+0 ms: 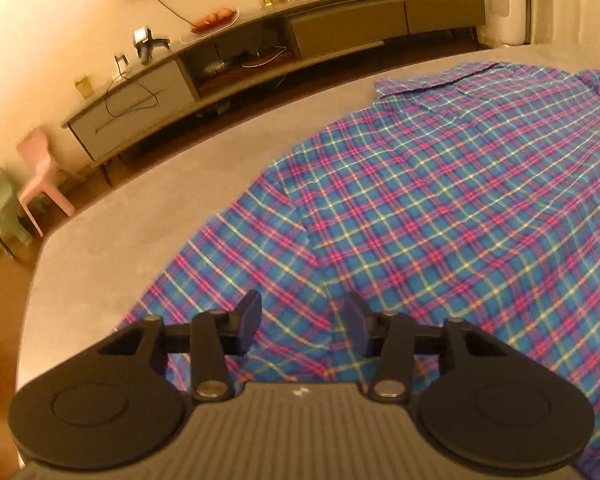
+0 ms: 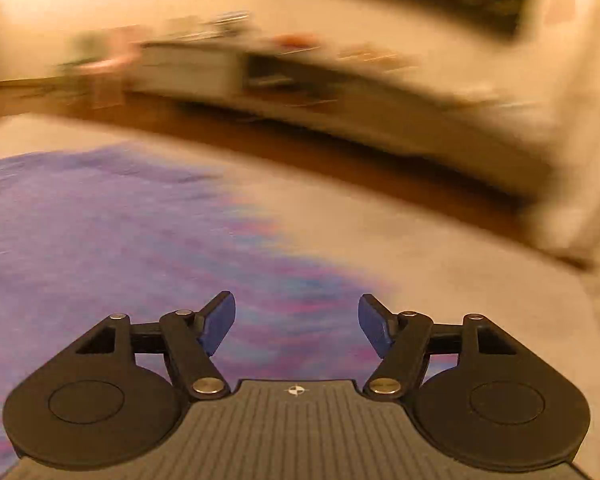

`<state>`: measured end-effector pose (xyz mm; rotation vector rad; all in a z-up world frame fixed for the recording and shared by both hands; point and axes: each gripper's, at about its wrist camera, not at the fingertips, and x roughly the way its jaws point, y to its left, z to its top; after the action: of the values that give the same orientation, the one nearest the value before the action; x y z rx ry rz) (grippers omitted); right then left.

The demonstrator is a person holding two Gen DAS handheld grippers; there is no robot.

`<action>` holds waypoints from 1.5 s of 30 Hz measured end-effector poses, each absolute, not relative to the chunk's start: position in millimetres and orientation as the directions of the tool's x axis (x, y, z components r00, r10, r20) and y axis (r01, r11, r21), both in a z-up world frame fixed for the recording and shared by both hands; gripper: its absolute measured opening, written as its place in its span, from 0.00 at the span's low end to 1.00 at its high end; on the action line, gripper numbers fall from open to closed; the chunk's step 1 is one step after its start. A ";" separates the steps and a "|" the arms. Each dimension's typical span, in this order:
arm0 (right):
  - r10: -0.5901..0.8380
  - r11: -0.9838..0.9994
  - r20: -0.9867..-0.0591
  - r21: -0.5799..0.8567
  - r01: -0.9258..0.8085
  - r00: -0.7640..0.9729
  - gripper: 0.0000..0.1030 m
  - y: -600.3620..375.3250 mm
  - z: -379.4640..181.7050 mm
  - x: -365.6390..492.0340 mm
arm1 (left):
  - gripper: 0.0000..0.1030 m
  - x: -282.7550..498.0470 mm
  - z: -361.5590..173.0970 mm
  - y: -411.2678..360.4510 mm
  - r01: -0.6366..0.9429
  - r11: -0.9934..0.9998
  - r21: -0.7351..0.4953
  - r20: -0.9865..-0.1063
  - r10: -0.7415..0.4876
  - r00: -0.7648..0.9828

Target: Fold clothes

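A: Where is the garment?

B: A blue, pink and yellow plaid cotton shirt (image 1: 440, 208) lies spread flat on a wide beige padded surface (image 1: 148, 208). Its collar end is far and to the right, and its hem runs to the near edge of the left wrist view.

A: And the left gripper (image 1: 302, 326)?

B: It hangs just over the near part of the shirt, where a fold line runs up the cloth. Its two blue-padded fingers (image 1: 250, 322) stand apart with a moderate gap, and nothing is caught between them. I cannot tell whether the tips touch the fabric.

A: The right gripper (image 2: 297, 326)?

B: Spread wider than the left, its blue pads (image 2: 220, 322) well apart and empty. That view is heavily blurred. The shirt (image 2: 112, 248) shows only as a purple-pink smear filling the left and near part, its edge running under the gripper, with the bare beige surface (image 2: 440, 280) to the right.

A: Anything beyond?

B: In the left wrist view, a long low grey-brown cabinet (image 1: 300, 36) stands against the far wall with glasses and small items on top, and a pale pink plastic chair (image 1: 40, 172) sits on the floor at the far left.
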<state>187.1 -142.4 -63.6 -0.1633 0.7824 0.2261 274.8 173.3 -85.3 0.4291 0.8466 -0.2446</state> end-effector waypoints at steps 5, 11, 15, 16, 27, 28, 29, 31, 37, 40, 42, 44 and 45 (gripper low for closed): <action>0.121 0.962 -0.759 -0.069 -0.263 0.640 0.60 -123.9 -97.3 212.8 | 0.48 300.1 -84.0 187.0 0.284 0.926 0.249 -0.750 -0.002 0.662; -0.097 0.972 -0.715 -0.219 -0.090 0.692 0.60 -132.4 -102.9 272.0 | 0.46 336.5 -92.9 184.4 0.053 0.916 0.398 -0.652 0.242 0.718; -0.329 0.889 -0.645 -0.458 -0.004 0.689 0.68 -138.6 -111.0 283.2 | 0.45 335.8 -81.3 192.9 -0.002 0.907 0.422 -0.635 0.297 0.713; -0.363 0.870 -0.641 -0.493 -0.001 0.677 0.68 -138.7 -112.4 280.1 | 0.45 327.5 -72.6 196.0 0.026 0.915 0.402 -0.644 0.262 0.719; 0.295 0.835 -0.650 -0.182 -0.520 0.701 0.86 -60.0 -29.3 -91.9 | 0.69 36.0 -23.3 141.1 0.554 0.729 0.403 -0.684 -0.163 0.711; 0.329 0.801 -0.648 -0.195 -0.567 0.687 0.86 -49.8 -29.0 -122.8 | 0.70 0.2 -28.3 135.3 0.576 0.706 0.412 -0.679 -0.184 0.711; 0.362 0.764 -0.646 -0.207 -0.611 0.672 0.89 -39.7 -28.7 -153.7 | 0.73 -30.2 -32.0 132.2 0.589 0.695 0.413 -0.677 -0.198 0.709; 0.426 0.682 -0.644 -0.232 -0.693 0.635 0.96 -19.4 -28.1 -215.4 | 0.77 -79.5 -41.9 129.8 0.610 0.691 0.388 -0.680 -0.232 0.696; 0.320 0.456 -0.710 -0.465 -0.759 0.627 0.82 39.4 -76.3 -283.7 | 0.85 -124.3 -99.7 96.9 0.626 0.631 0.459 -0.717 -0.153 0.680; 0.300 0.539 -0.758 -0.366 -0.759 0.579 0.34 32.8 -74.4 -262.4 | 0.39 -129.5 -114.4 93.1 0.587 0.602 0.541 -0.715 -0.038 0.698; 0.292 0.600 -0.743 -0.347 -0.720 0.602 0.00 16.2 -63.3 -259.5 | 0.00 -132.8 -118.2 95.3 0.553 0.584 0.594 -0.699 0.033 0.715; 0.328 0.667 -0.735 -0.265 -0.696 0.594 0.00 -10.3 -49.4 -255.8 | 0.00 -145.8 -97.0 102.5 0.529 0.598 0.602 -0.659 -0.001 0.752; 0.332 0.694 -0.727 -0.244 -0.678 0.601 0.00 -23.1 -42.2 -258.3 | 0.00 -157.8 -83.9 105.3 0.539 0.587 0.604 -0.650 -0.028 0.760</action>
<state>-258.3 -23.1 -42.2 -0.5415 0.7050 0.6188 -157.8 105.3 -83.9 0.8925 0.6399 -0.3580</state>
